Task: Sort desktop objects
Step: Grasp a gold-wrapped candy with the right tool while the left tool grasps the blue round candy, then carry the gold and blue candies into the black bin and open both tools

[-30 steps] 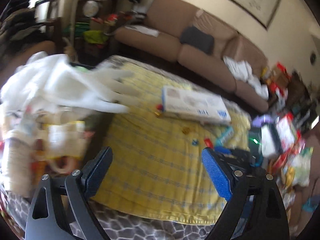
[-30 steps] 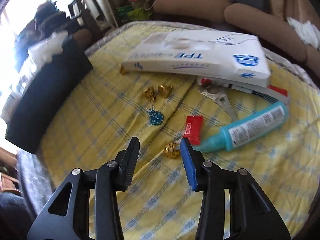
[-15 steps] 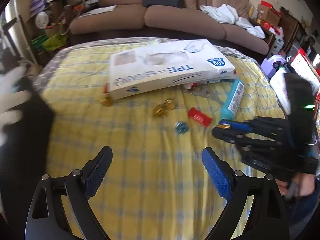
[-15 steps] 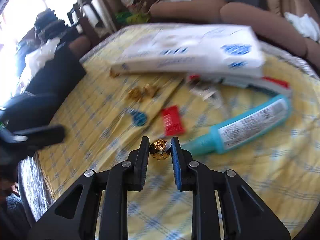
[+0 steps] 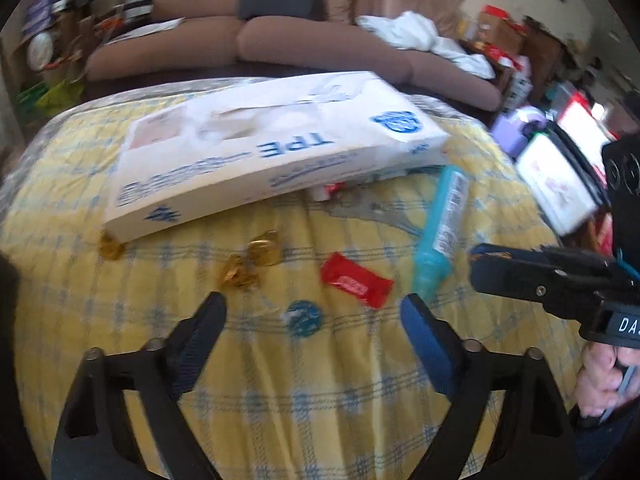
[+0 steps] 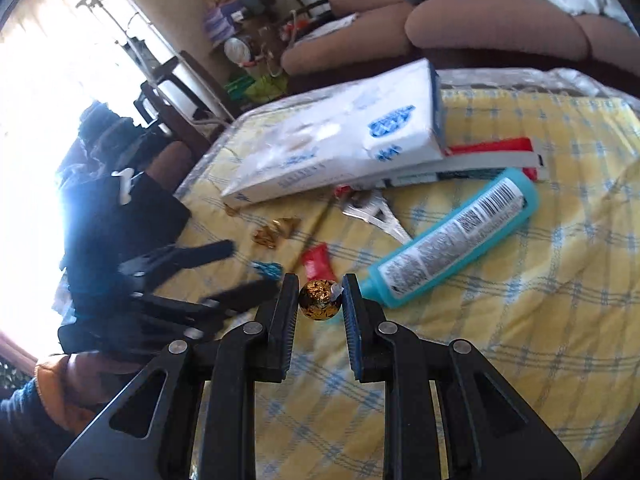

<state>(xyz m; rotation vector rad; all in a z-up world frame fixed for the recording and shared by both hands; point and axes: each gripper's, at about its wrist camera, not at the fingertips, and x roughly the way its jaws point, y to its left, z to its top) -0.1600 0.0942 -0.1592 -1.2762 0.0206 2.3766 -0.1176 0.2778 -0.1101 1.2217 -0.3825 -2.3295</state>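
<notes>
Between the fingertips of the right gripper (image 6: pixel 319 302) a gold-foil candy ball (image 6: pixel 319 300) was clamped, raised above the yellow checked cloth (image 6: pixel 540 320). Half a second earlier the ball was already held there; since then the gripper had been turned, so that the white glove box (image 6: pixel 348 148) appeared more to the far side and more tilted in the right wrist view. One second earlier the ball was lying on the cloth between open fingers.

The left gripper (image 5: pixel 314 318) was held with its fingers wide apart and with nothing between them. Compared with the earlier frame it had been brought nearer to the small items: the blue round candy (image 5: pixel 303 317) was seen just beyond its fingertips, and the red wrapper (image 5: pixel 354 280) a little farther to the right.

The ball is round, so no long axis could be told; a small white twist of its wrapper was pointed to the right, toward the blue pad. The teal tube (image 6: pixel 456 244) was laid obliquely, with its narrow cap end near the right gripper and its flat end far to the right.
</notes>
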